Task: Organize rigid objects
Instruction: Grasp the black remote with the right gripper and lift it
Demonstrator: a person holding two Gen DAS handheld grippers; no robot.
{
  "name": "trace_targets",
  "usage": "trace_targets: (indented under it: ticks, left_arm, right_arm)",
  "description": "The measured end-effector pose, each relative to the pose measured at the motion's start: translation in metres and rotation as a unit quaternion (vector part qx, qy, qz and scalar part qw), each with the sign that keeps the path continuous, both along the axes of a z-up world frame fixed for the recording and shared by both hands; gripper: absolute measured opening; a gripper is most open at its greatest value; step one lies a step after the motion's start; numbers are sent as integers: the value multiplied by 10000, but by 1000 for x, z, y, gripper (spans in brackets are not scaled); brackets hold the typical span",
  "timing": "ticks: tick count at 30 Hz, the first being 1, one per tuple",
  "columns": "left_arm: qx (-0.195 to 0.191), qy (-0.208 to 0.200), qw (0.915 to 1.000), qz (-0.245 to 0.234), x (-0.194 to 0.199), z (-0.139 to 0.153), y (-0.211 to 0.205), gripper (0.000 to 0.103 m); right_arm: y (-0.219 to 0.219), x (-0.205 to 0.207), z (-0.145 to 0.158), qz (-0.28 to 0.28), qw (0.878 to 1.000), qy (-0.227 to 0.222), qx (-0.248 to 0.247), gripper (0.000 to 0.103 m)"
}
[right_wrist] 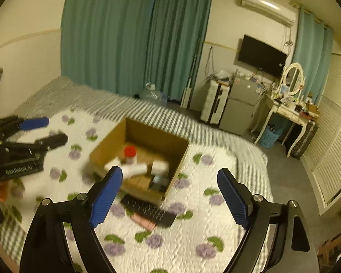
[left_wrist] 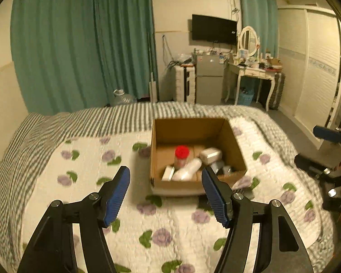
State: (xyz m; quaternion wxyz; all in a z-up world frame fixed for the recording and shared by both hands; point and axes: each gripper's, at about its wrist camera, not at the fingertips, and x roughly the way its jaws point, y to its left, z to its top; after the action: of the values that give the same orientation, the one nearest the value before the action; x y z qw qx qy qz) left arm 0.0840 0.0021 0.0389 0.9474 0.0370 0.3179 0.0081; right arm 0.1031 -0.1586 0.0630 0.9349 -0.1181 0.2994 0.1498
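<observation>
An open cardboard box (left_wrist: 194,184) sits on the flowered bed quilt (left_wrist: 91,159). Inside it lie a red-capped jar (left_wrist: 181,155), a white bottle (left_wrist: 187,170) and other pale items. The box also shows in the right wrist view (right_wrist: 106,145), with the jar (right_wrist: 130,153) and bottle (right_wrist: 135,167) inside. A black remote (right_wrist: 147,210) lies on a pink object (right_wrist: 144,221) on the quilt just in front of the box. My left gripper (left_wrist: 166,175) is open and empty, near the box front. My right gripper (right_wrist: 169,175) is open and empty above the remote.
The right gripper shows at the right edge of the left wrist view (left_wrist: 325,154); the left one at the left edge of the right wrist view (right_wrist: 29,136). Beyond the bed stand teal curtains (left_wrist: 79,45), a small fridge (left_wrist: 210,79), a dressing table (left_wrist: 254,70) and a wardrobe (left_wrist: 316,68).
</observation>
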Motion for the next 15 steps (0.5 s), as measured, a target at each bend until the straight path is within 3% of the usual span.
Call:
trace_targets:
  ticks: [9,15]
  left_arm:
    - [15,732,9969,281,8,-99,-11,69]
    - [32,1175,9926,298,28,-150,-19,69]
  right_arm:
    - [7,22,-130,338,9948,861,-428,86]
    - [21,43,-182,577,9877,1108,-941,84]
